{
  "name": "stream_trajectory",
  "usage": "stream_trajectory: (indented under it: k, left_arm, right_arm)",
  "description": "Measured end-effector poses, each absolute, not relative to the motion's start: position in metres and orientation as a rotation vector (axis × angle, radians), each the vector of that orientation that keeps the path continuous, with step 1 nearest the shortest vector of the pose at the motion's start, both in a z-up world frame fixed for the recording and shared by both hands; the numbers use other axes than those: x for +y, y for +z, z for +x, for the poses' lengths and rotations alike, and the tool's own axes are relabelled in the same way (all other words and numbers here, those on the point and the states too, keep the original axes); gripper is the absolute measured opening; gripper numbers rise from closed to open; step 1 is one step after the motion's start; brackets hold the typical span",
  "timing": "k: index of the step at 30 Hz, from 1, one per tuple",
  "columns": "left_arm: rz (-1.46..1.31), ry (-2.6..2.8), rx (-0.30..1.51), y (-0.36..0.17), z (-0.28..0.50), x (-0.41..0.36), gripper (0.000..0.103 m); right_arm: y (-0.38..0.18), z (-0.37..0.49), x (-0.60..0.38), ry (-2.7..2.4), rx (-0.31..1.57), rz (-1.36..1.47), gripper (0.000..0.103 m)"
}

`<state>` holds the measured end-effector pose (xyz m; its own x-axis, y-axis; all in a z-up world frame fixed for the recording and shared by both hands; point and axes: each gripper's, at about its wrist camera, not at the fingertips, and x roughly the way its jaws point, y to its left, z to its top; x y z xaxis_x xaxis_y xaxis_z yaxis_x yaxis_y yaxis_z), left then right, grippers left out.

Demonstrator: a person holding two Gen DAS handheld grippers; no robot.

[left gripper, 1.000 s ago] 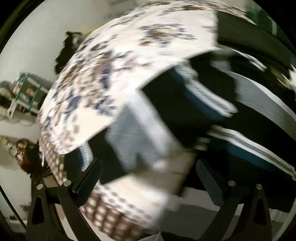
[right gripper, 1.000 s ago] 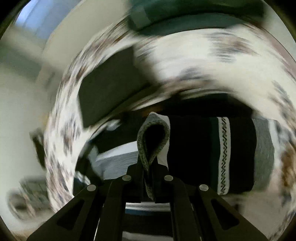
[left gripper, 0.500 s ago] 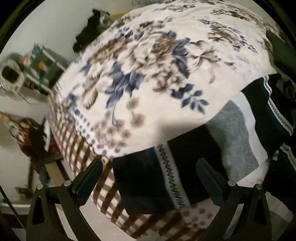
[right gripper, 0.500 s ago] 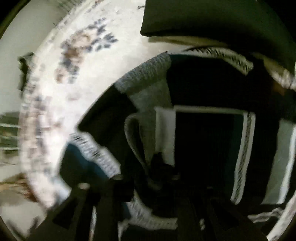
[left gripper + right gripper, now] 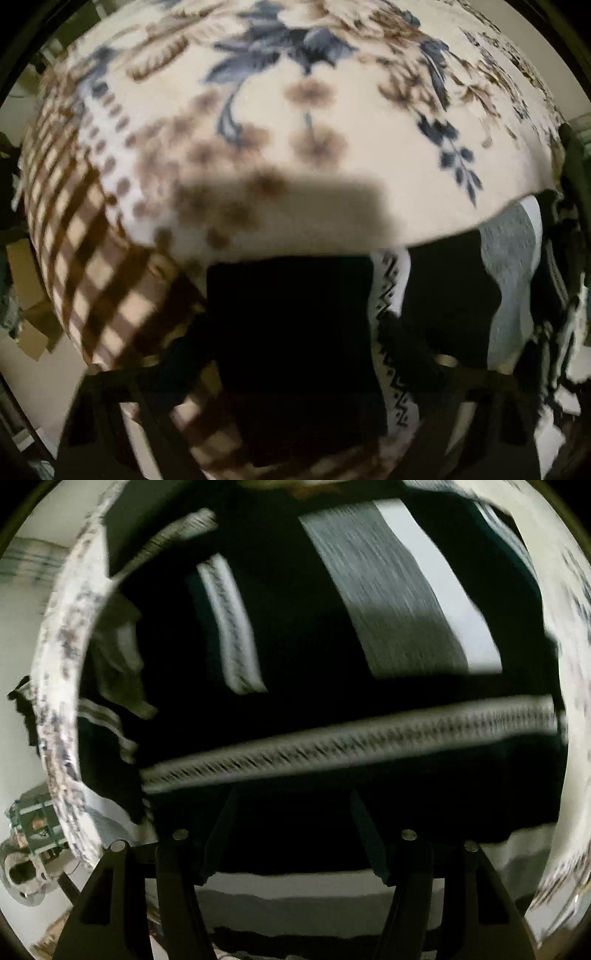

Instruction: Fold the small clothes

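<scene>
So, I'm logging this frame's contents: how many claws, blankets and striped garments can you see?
Claws: 2, the left claw and the right claw
Floral blanket: 1
Striped garment: 1
Total: 4

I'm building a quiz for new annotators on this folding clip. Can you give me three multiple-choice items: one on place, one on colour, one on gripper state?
1. Where does the striped garment lie?
A. on the floral blanket
B. on a bare wooden table
C. in a basket

2. Which colours does the garment show?
A. red and yellow
B. dark with grey and white bands
C. plain pink

3. How is the right gripper?
A. shut on a fold of cloth
B. out of view
C. open, fingers spread

Answers:
1 A, the blanket lies around and under it.
2 B, grey and white stripes cross the dark knit.
3 C, a wide gap shows between the fingers.
</scene>
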<state>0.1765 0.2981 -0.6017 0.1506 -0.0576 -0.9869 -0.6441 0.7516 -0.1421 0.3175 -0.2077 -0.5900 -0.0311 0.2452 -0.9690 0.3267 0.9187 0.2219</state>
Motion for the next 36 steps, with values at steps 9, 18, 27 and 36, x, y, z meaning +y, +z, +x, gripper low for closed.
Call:
stream_trajectory:
  k: [9, 18, 27, 36]
  left_arm:
    - [-0.615, 0.5, 1.074, -0.496, 0.207, 0.346, 0.008]
    - [-0.787, 0.482, 0.983, -0.506, 0.252, 0.422, 0.013]
    - [-1.214, 0.522, 0.914, -0.545, 0.171, 0.414, 0.07]
    - [-1.186, 0.621, 0.883, -0.58, 0.223, 0.396, 0.04]
  right_arm:
    - [-0.583, 0.315, -0.166, 0.011, 1.58, 0.435, 0.065]
    - [-0.581, 0.355, -0.109, 0.048, 1.53, 0.382, 0.065]
    - [-0.573, 0.379, -0.081, 0.075, 1.495, 0.42, 0.065]
    - [-0.567, 0.36, -0.125, -0.292, 1.389, 0.177, 0.089]
